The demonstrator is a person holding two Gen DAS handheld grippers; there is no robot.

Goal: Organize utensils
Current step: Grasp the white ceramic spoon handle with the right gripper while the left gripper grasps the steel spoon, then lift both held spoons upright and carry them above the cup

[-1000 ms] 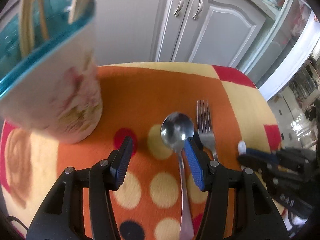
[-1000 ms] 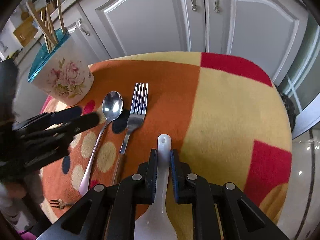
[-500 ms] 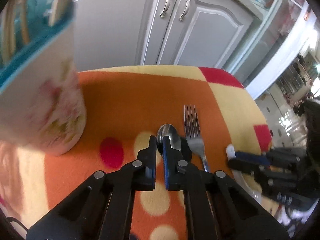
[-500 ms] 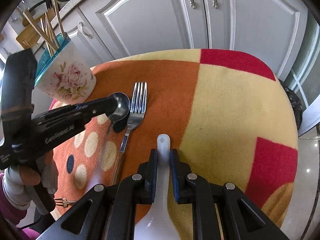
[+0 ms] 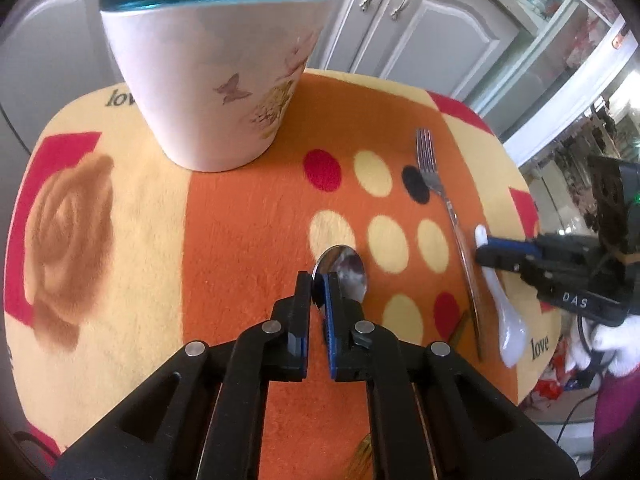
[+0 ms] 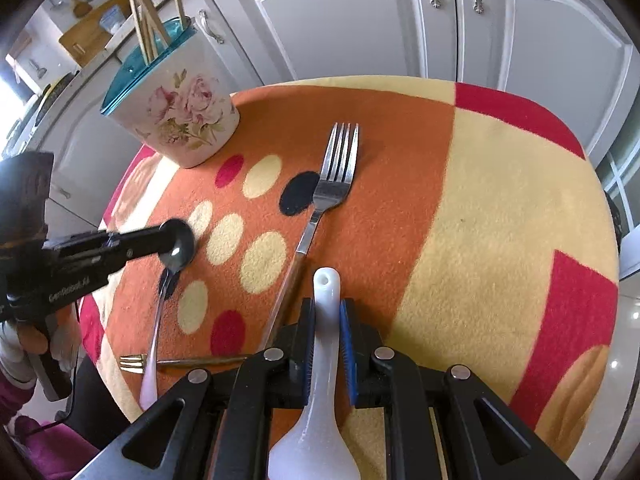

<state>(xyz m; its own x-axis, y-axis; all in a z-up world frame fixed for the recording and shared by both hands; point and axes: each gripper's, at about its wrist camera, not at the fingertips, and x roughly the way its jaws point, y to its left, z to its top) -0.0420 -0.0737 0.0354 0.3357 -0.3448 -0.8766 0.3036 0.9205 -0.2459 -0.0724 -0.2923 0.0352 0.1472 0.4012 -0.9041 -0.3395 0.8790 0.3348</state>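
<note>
Now, in the left wrist view, the left gripper [image 5: 318,280] is pinching the metal spoon [image 5: 340,274] by its bowl, having snapped closed from wide open and carried it toward the floral utensil holder [image 5: 216,72] at eleven o'clock; dropping it in looks next. At three o'clock the fork [image 5: 436,184] is lying on the blanket-covered tabletop [image 5: 240,216].

In the right wrist view, the right gripper [image 6: 327,344] is clamping the white ceramic spoon [image 6: 320,400], unchanged. Grey cabinets [image 6: 360,20] are standing at twelve o'clock.
</note>
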